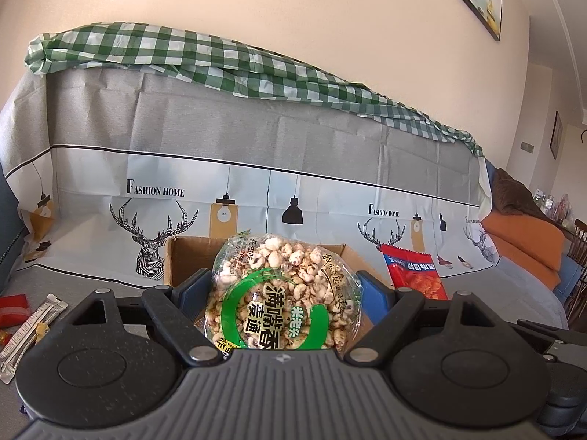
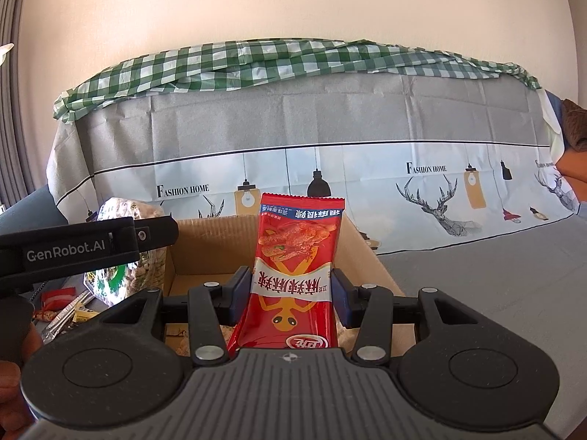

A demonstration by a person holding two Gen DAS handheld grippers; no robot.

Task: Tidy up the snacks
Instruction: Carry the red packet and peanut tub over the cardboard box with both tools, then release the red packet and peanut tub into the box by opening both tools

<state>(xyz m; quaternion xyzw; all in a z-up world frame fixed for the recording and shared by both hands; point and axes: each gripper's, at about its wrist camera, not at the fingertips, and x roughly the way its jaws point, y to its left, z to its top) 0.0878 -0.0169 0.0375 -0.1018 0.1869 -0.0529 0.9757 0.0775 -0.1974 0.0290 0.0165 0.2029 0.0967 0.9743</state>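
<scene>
My left gripper (image 1: 284, 289) is shut on a round clear pack of puffed grain snack (image 1: 282, 315) with a green ring label, held upright in front of an open cardboard box (image 1: 190, 253). My right gripper (image 2: 293, 288) is shut on a tall red snack packet (image 2: 299, 249), upright and printed upside down, over the same cardboard box (image 2: 205, 242). The red packet (image 1: 414, 271) also shows to the right in the left wrist view. The puffed pack (image 2: 124, 209) peeks out at the left in the right wrist view.
Both hands work over a sofa seat draped in a grey printed cloth (image 1: 256, 146), with a green checked cloth (image 1: 183, 51) on the backrest. Several thin sachets (image 1: 29, 326) and a small red packet (image 1: 13, 310) lie on the seat at left. An orange cushion (image 1: 521, 245) sits at right.
</scene>
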